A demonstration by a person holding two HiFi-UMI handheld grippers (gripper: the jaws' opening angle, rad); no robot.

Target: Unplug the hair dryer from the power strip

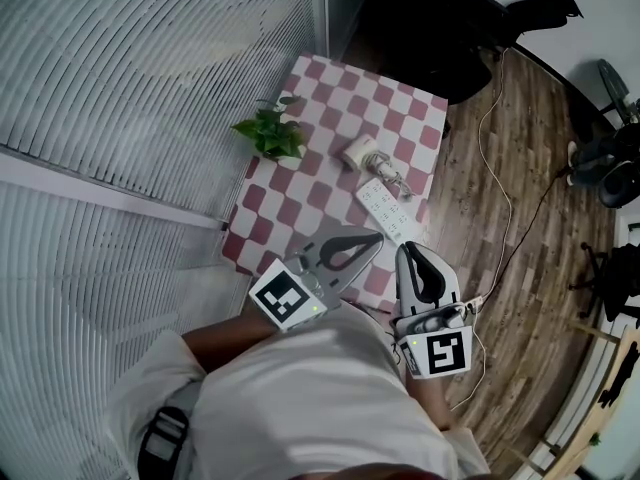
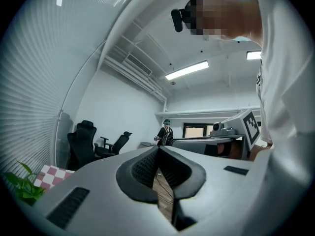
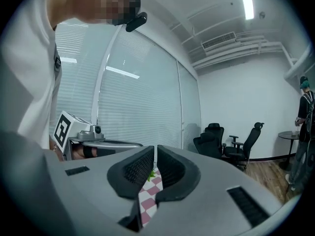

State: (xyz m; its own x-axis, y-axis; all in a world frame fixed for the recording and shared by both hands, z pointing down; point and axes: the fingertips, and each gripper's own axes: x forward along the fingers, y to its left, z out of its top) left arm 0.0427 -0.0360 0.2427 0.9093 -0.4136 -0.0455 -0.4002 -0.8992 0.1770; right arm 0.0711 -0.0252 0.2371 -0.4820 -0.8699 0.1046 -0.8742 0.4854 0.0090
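A white hair dryer [image 1: 358,151] lies on the red-and-white checked table [image 1: 296,211], and its cord runs to a white power strip [image 1: 390,211] just in front of it. Both grippers hang close to my body, above the table's near edge and well short of the strip. My left gripper [image 1: 377,236] [image 2: 158,149] is shut with its tips touching and nothing between them. My right gripper [image 1: 405,247] [image 3: 154,148] is all but closed, with only a sliver between the pads, and it is empty. Both point roughly level across the room.
A small green plant [image 1: 272,133] stands at the table's left edge. A white cable [image 1: 497,193] trails over the wooden floor to the right. Slatted blinds [image 1: 120,88] fill the left side. Black office chairs [image 3: 231,144] and a standing person [image 2: 167,132] are at the far end.
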